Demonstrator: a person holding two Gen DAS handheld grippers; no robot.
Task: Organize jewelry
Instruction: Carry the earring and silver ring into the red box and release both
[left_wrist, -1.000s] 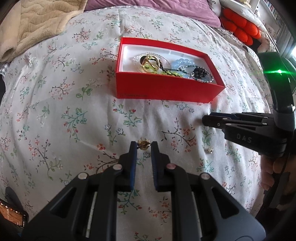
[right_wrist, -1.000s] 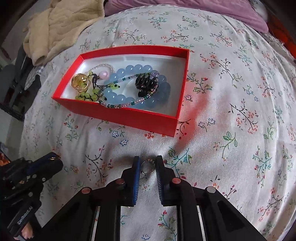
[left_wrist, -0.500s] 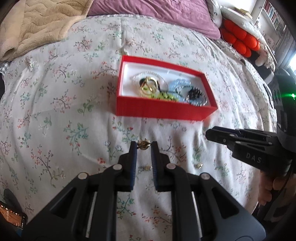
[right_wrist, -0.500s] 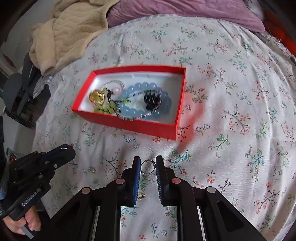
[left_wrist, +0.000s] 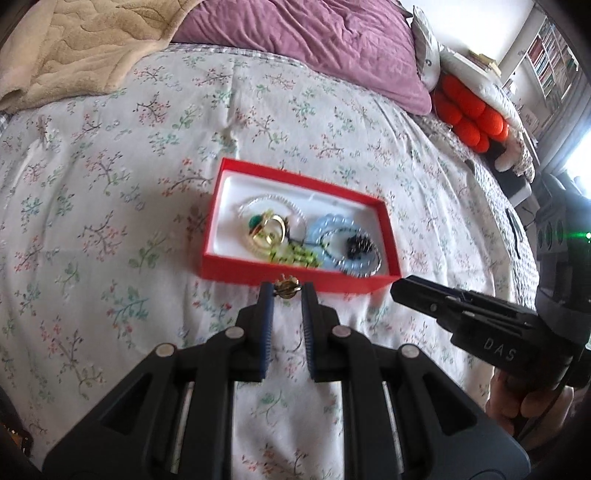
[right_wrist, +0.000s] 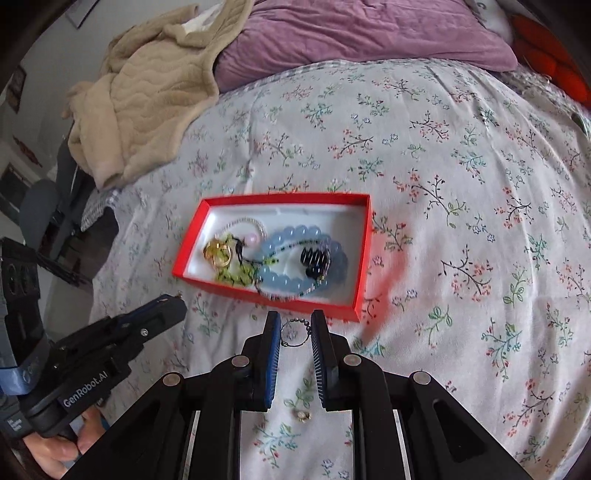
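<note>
The bed (right_wrist: 461, 155) is covered by a floral sheet. A purple pillow (right_wrist: 354, 33) lies at its far end, with a beige blanket (right_wrist: 147, 96) heaped at the far left. An open red box (right_wrist: 360, 258) rests flat on the sheet near the middle. Inside the box lie a blue bead bracelet (right_wrist: 295, 236), a green bead strand (right_wrist: 236, 275), a gold ring piece (right_wrist: 218, 253) and a dark bead cluster (right_wrist: 314, 260), tangled together.

The left tool (left_wrist: 287, 291) is held above the sheet just on the near side of the box wall, its fingers narrowed onto a small gold ornament (left_wrist: 286, 288). The right tool (right_wrist: 295, 328) is held to its right, also just short of the box, its fingers closed in on a thin wire ring with small beads (right_wrist: 295, 332). A tiny gold item (right_wrist: 303, 415) lies loose on the sheet below the right tool.
</note>
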